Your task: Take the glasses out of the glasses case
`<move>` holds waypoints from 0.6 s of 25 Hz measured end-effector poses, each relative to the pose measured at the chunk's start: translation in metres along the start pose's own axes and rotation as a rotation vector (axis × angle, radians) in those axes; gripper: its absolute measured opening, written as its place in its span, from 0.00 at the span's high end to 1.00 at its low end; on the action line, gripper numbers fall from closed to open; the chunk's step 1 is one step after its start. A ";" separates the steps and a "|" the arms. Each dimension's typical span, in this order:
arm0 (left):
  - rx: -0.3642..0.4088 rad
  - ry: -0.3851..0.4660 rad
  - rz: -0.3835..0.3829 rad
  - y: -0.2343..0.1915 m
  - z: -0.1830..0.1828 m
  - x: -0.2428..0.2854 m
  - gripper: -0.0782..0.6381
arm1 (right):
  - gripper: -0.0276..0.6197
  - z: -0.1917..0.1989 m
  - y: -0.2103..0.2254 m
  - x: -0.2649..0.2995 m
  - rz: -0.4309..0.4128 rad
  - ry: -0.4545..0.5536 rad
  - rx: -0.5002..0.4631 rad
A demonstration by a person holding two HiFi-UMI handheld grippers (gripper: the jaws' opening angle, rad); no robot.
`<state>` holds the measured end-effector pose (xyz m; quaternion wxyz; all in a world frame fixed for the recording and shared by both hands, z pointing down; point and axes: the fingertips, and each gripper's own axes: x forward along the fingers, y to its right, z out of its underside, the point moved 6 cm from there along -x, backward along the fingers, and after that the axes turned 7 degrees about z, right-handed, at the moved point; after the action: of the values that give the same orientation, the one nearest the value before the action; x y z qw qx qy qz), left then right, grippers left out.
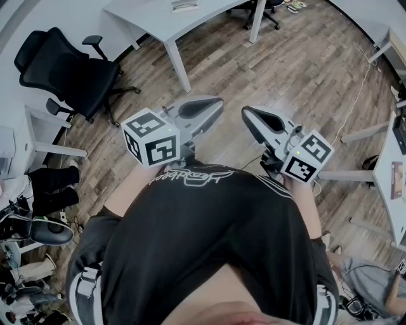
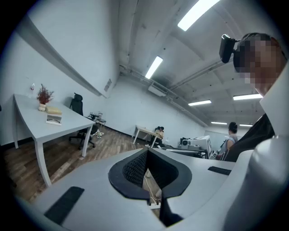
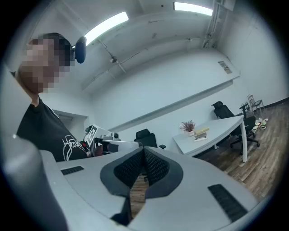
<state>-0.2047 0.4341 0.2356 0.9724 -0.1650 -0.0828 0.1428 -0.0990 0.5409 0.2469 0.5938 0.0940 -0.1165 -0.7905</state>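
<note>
Both grippers held close in front of the person's black shirt [image 1: 203,235], above the wood floor [image 1: 304,70] and clear of any table.

Left gripper [image 1: 217,101] – jaws together, dark ribbed pads meeting at the tips [image 2: 146,151], nothing between them. Its marker cube [image 1: 151,138] sits just beside the chest.

Right gripper [image 1: 246,112] – jaws likewise closed tip to tip [image 3: 143,149], nothing held. Its marker cube [image 1: 307,156] sits at the person's right side. The 2 grippers point forward, side by side, near each other but apart.

Glasses case and glasses: in none of the 3 views.

Surroundings: white desk [image 1: 158,19] ahead, black office chair [image 1: 70,70] to the left. The left gripper view shows a desk carrying a small stack of books [image 2: 53,115] and a dried plant [image 2: 44,94].
</note>
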 end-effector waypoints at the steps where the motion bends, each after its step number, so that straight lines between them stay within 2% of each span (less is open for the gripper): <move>1: -0.002 -0.003 -0.001 0.000 0.001 0.000 0.88 | 0.95 -0.001 -0.001 -0.001 0.002 0.000 -0.002; 10: -0.008 -0.015 0.014 0.017 0.015 0.009 0.88 | 0.94 0.006 -0.008 -0.023 0.015 -0.008 -0.014; 15: -0.035 -0.037 -0.006 0.013 0.025 0.003 0.88 | 0.95 0.014 -0.007 -0.018 0.004 0.000 0.026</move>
<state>-0.2105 0.4537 0.2544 0.9680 -0.1791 -0.1037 0.1416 -0.1043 0.5615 0.2586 0.5942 0.1015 -0.1268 -0.7878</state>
